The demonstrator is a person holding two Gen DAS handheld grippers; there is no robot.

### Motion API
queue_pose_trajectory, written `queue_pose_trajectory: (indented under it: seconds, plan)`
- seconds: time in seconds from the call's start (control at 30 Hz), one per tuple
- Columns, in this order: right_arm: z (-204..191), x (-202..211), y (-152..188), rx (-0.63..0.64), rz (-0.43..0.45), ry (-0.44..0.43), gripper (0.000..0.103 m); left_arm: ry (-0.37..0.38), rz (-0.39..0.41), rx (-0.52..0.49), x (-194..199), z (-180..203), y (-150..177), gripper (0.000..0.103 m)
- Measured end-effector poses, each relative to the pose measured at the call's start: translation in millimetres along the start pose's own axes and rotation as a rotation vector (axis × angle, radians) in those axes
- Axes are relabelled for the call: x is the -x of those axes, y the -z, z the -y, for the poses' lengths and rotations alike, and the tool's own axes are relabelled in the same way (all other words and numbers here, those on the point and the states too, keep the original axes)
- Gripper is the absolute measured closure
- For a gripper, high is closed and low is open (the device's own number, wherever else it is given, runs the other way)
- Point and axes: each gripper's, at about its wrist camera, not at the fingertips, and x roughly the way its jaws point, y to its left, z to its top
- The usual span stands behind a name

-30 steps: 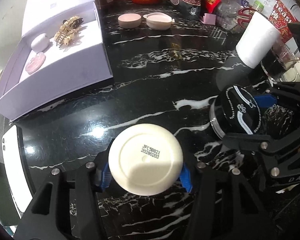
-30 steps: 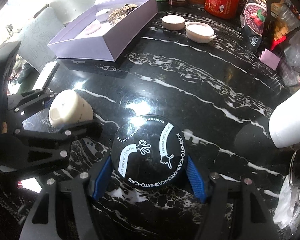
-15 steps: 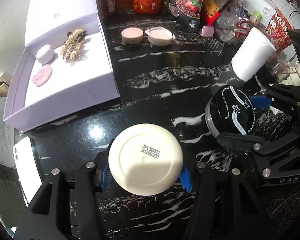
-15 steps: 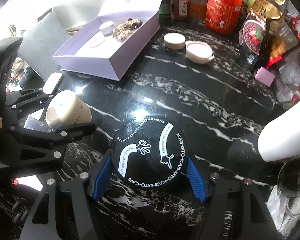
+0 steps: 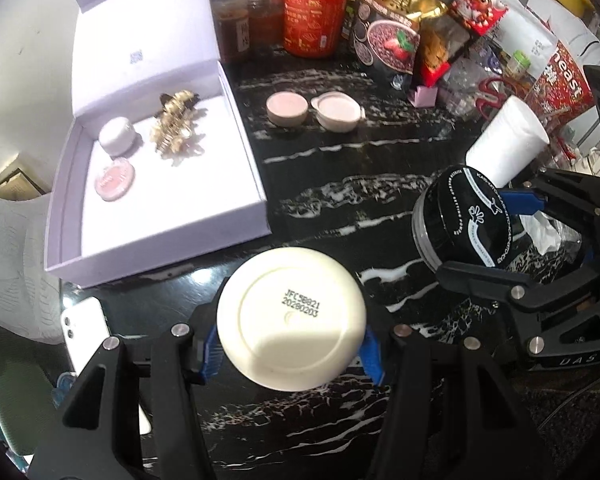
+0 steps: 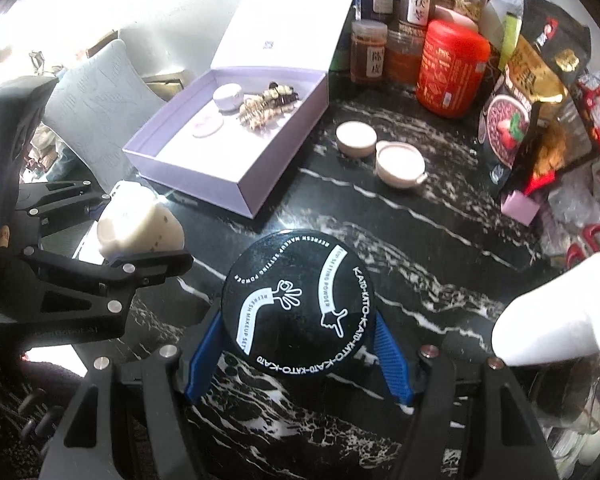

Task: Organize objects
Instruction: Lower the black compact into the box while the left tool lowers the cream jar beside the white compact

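My left gripper (image 5: 290, 354) is shut on a cream jar (image 5: 291, 318), bottom facing the camera, held above the black marble table. It also shows in the right wrist view (image 6: 140, 230). My right gripper (image 6: 298, 354) is shut on a black round powder jar (image 6: 298, 304), held above the table; the jar also shows in the left wrist view (image 5: 458, 222). An open lilac box (image 5: 156, 216) lies at the far left and holds a small white jar (image 5: 117, 141), a pink compact (image 5: 114, 179) and a gold hair clip (image 5: 175, 125).
Two pink round containers (image 5: 286, 109) (image 5: 337, 111) lie beyond the box. A white paper cup (image 5: 506, 144) lies on its side at right. Jars, a red canister (image 5: 314, 20) and snack bags line the back. A white phone (image 5: 86, 334) lies at the left edge.
Both grippers have risen and pulled back with their jars; the lilac box and back row now show more fully and farther away.
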Motion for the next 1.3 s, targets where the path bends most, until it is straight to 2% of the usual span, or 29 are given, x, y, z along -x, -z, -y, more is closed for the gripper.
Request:
queue_pose_trajectory:
  seconds: [0.43, 0.83, 1.3]
  plan:
    - [-32.1, 5.1, -34.2, 0.092, 0.046, -0.043, 0.033, -0.049, 0.024, 0.078, 23.5, -37.4, -2.9, 0.051]
    - [-72.3, -16.0, -60.0, 0.195, 0.029, -0.111, 0.033, -0.100, 0.002, 0.187, 27.8, -85.7, 12.0, 0.051]
    - [-92.7, -46.3, -97.0, 0.245, 0.006, -0.129, 0.033, -0.090, -0.013, 0.237, 14.0, -129.0, 0.9, 0.051]
